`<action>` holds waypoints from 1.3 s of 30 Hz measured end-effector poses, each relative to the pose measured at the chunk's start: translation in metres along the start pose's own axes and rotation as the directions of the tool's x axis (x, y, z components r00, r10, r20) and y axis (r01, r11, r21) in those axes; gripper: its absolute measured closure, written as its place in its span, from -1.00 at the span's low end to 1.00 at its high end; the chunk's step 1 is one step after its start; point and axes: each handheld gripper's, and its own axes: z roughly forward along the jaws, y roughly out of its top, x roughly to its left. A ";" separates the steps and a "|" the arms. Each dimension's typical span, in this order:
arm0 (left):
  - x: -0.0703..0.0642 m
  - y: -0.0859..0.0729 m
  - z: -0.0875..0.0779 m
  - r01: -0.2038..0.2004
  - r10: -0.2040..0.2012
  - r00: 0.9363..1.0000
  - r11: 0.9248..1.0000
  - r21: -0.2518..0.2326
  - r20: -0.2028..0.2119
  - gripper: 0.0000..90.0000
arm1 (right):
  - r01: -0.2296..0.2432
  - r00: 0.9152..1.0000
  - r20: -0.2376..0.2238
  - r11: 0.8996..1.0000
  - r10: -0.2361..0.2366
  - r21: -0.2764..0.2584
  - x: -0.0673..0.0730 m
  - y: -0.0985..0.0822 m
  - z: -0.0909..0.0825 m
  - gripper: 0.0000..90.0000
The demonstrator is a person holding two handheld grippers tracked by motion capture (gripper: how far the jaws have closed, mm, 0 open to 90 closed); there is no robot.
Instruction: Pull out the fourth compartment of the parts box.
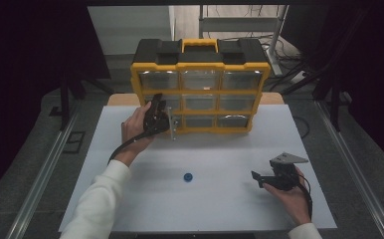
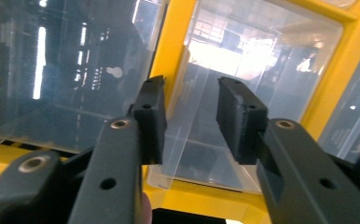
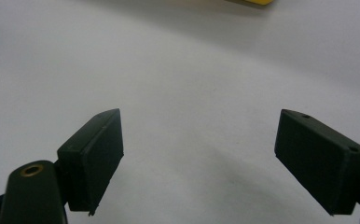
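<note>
While left gripper point(image 2: 190, 119) straddles clear drawer point(image 2: 243, 93) | right gripper point(image 3: 199, 154) agape

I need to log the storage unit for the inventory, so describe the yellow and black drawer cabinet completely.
The yellow and black plastic drawer cabinet stands upright at the far edge of the white table. It has a black top with a yellow carry handle and a yellow frame holding three rows of three clear plastic drawers. The left tongs are at its lower left drawers, straddling a clear drawer front; whether the pads press it cannot be told.
</note>
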 end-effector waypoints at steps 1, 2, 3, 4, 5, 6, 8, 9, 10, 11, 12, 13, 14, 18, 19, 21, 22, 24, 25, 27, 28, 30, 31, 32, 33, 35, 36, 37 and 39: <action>0.000 0.000 0.000 0.000 0.000 1.000 1.000 0.002 -0.006 0.44 | -0.001 1.000 0.000 1.000 0.001 0.000 0.000 0.000 0.000 -0.65; 0.000 0.001 0.000 0.000 0.000 1.000 1.000 0.004 -0.010 0.48 | -0.001 1.000 0.001 1.000 0.001 0.000 0.000 0.000 0.000 -0.65; 0.000 0.001 0.000 0.004 -0.004 1.000 1.000 0.004 -0.012 0.50 | -0.001 1.000 0.000 1.000 0.001 -0.001 0.000 0.000 0.000 -0.65; 0.000 0.001 0.000 0.010 -0.010 1.000 1.000 0.005 -0.011 0.52 | -0.001 1.000 0.000 1.000 0.001 -0.001 0.000 0.000 0.000 -0.65; 0.001 0.001 0.000 0.019 -0.019 1.000 1.000 0.005 -0.010 0.55 | -0.001 1.000 0.000 1.000 0.001 0.000 0.000 0.000 0.000 -0.65; 0.002 0.001 0.000 0.027 -0.027 1.000 1.000 0.005 -0.007 0.56 | 0.001 1.000 0.001 1.000 -0.001 0.000 0.000 0.000 0.000 -0.65; 0.002 0.001 0.000 0.023 -0.023 1.000 1.000 0.006 -0.007 0.57 | 0.002 1.000 0.001 1.000 -0.002 0.001 0.000 0.000 0.000 -0.65; 0.002 0.001 -0.001 0.021 -0.021 1.000 1.000 0.005 -0.006 0.58 | 0.003 1.000 0.001 1.000 -0.003 0.001 0.000 0.000 0.000 -0.65; 0.002 0.001 -0.001 0.020 -0.020 1.000 1.000 0.005 -0.006 0.59 | 0.002 1.000 0.000 1.000 -0.002 0.001 0.000 0.000 0.000 -0.65; 0.002 0.001 -0.001 0.017 -0.017 1.000 1.000 0.008 -0.011 0.59 | 0.002 1.000 -0.001 1.000 -0.002 0.002 0.000 0.000 0.000 -0.65; 0.002 0.001 -0.001 0.027 -0.027 1.000 1.000 0.003 -0.015 0.59 | 0.000 1.000 -0.003 1.000 0.000 0.002 0.000 0.000 0.000 -0.65; 0.002 0.000 -0.001 0.028 -0.028 1.000 1.000 0.003 -0.015 0.59 | -0.002 1.000 -0.002 1.000 0.002 0.002 0.000 0.000 0.000 -0.65; 0.002 0.000 -0.001 0.027 -0.027 0.999 1.000 0.002 -0.016 0.59 | -0.002 1.000 -0.002 1.000 0.002 0.002 -0.001 0.000 0.000 -0.65; 0.002 0.000 -0.002 0.030 -0.030 0.999 1.000 -0.002 -0.013 0.60 | -0.002 1.000 -0.002 1.000 0.002 0.002 -0.001 0.000 0.000 -0.65; 0.003 0.000 -0.003 0.026 -0.026 1.000 1.000 -0.002 -0.011 0.60 | -0.002 1.000 -0.002 1.000 0.002 0.002 -0.001 0.000 0.000 -0.65; 0.003 0.000 -0.004 0.027 -0.027 1.000 1.000 -0.007 -0.010 0.60 | -0.001 1.000 0.000 1.000 0.001 0.002 -0.001 0.000 0.000 -0.65; 0.003 -0.001 -0.005 0.027 -0.027 1.000 1.000 -0.007 -0.009 0.60 | -0.002 1.000 -0.001 1.000 0.002 0.002 -0.001 0.000 0.000 -0.65; 0.002 -0.001 -0.007 0.026 -0.026 1.000 1.000 -0.007 -0.008 0.60 | -0.001 1.000 0.000 1.000 0.001 0.002 -0.001 0.000 0.000 -0.65; 0.002 -0.001 -0.007 0.025 -0.025 1.000 1.000 -0.008 -0.008 0.60 | -0.001 1.000 0.000 1.000 0.001 0.001 -0.001 0.000 0.000 -0.65; 0.001 -0.002 -0.009 0.025 -0.026 1.000 1.000 -0.009 -0.007 0.59 | -0.001 1.000 0.001 1.000 0.001 0.000 -0.001 0.000 0.000 -0.65; 0.001 -0.002 -0.010 0.025 -0.025 1.000 1.000 -0.009 -0.007 0.59 | -0.003 1.000 0.001 1.000 0.003 0.000 -0.001 0.000 0.000 -0.65; 0.001 -0.002 -0.011 0.029 -0.029 1.000 1.000 -0.009 -0.004 0.59 | -0.003 1.000 0.002 1.000 0.003 0.000 -0.001 0.000 -0.001 -0.65; 0.001 -0.002 -0.011 0.023 -0.023 1.000 1.000 -0.004 -0.003 0.59 | -0.001 1.000 0.002 1.000 0.001 0.001 -0.001 0.000 -0.001 -0.65; 0.002 -0.002 -0.011 0.022 -0.022 1.000 1.000 -0.004 -0.002 0.59 | -0.001 1.000 0.001 1.000 0.001 0.000 -0.001 0.000 0.000 -0.65; 0.002 -0.002 -0.011 0.027 -0.027 1.000 1.000 -0.007 -0.001 0.59 | -0.001 1.000 0.002 1.000 0.001 0.000 -0.001 0.000 0.000 -0.65; 0.002 -0.002 -0.012 0.025 -0.025 1.000 1.000 -0.008 0.001 0.60 | -0.004 1.000 0.003 1.000 0.004 -0.001 -0.001 0.000 -0.001 -0.65; 0.002 -0.002 -0.012 0.024 -0.024 1.000 1.000 -0.007 0.001 0.60 | -0.004 1.000 0.003 1.000 0.004 -0.001 -0.001 0.000 -0.001 -0.65; 0.002 -0.002 -0.013 0.025 -0.025 1.000 1.000 -0.007 0.001 0.60 | -0.003 1.000 0.005 1.000 0.003 -0.002 -0.001 0.000 -0.001 -0.65; 0.001 -0.001 -0.014 0.013 -0.013 1.000 1.000 -0.003 -0.001 0.61 | -0.004 1.000 0.005 1.000 0.004 -0.001 -0.001 0.000 -0.001 -0.65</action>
